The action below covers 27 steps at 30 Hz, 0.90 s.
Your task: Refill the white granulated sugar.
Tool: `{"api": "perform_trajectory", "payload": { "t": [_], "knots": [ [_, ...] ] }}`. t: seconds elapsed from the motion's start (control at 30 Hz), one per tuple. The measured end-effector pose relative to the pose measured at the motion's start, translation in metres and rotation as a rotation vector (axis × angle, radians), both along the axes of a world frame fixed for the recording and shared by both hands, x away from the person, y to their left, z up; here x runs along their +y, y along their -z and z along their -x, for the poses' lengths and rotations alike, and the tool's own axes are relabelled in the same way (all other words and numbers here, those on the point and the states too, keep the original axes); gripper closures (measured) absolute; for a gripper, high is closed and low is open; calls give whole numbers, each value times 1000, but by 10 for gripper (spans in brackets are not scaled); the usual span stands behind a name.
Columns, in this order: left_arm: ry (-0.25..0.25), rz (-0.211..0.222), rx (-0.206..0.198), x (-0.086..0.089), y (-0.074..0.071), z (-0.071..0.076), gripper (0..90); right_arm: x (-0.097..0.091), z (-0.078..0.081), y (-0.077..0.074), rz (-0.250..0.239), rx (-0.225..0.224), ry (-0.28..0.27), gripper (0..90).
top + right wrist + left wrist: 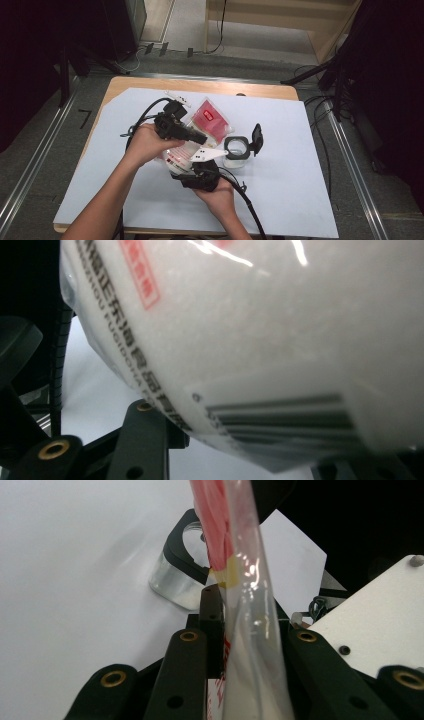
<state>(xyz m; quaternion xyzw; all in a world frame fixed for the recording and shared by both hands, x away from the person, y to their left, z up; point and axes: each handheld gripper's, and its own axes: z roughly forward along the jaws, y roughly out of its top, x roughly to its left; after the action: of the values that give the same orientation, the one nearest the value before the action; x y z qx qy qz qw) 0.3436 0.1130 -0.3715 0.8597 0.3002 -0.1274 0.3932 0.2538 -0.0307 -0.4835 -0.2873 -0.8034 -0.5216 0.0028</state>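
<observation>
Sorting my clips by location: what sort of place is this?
Probably a recording studio or lab: a table under a white sheet, black tripod legs beside it, cables on grey carpet.

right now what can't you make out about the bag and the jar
- High view: both grippers and hands cover the bag's lower half.
- Left gripper view: the bag hides half of the jar.
- Right gripper view: bag print too blurred to read; barcode cut by the right edge.

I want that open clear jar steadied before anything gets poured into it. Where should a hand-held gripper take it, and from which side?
Grip the clear jar low on its glass body, coming from its right side in the high view: the black lid stands hinged up at its back right, and the bag and both hands crowd its left.
</observation>
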Motion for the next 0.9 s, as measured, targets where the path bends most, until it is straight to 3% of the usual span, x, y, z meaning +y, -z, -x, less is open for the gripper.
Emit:
{"api": "perform_trajectory", "payload": {
  "t": [0.1,0.27,0.5,0.73,0.9],
  "knots": [
    [14,10,10,-1,2,-1,760,0,1,-2,-12,1,-10,596],
    [-13,32,21,-3,4,-2,766,-1,0,-4,-7,2,5,602],
    [-78,-6,23,-12,2,3,799,1,1,-4,17,6,57,587],
    [-47,-26,37,-18,-5,9,820,10,12,-9,37,-34,133,557],
    [-20,-8,34,-21,-6,10,797,11,15,-12,12,-4,134,580]
  ]
}}
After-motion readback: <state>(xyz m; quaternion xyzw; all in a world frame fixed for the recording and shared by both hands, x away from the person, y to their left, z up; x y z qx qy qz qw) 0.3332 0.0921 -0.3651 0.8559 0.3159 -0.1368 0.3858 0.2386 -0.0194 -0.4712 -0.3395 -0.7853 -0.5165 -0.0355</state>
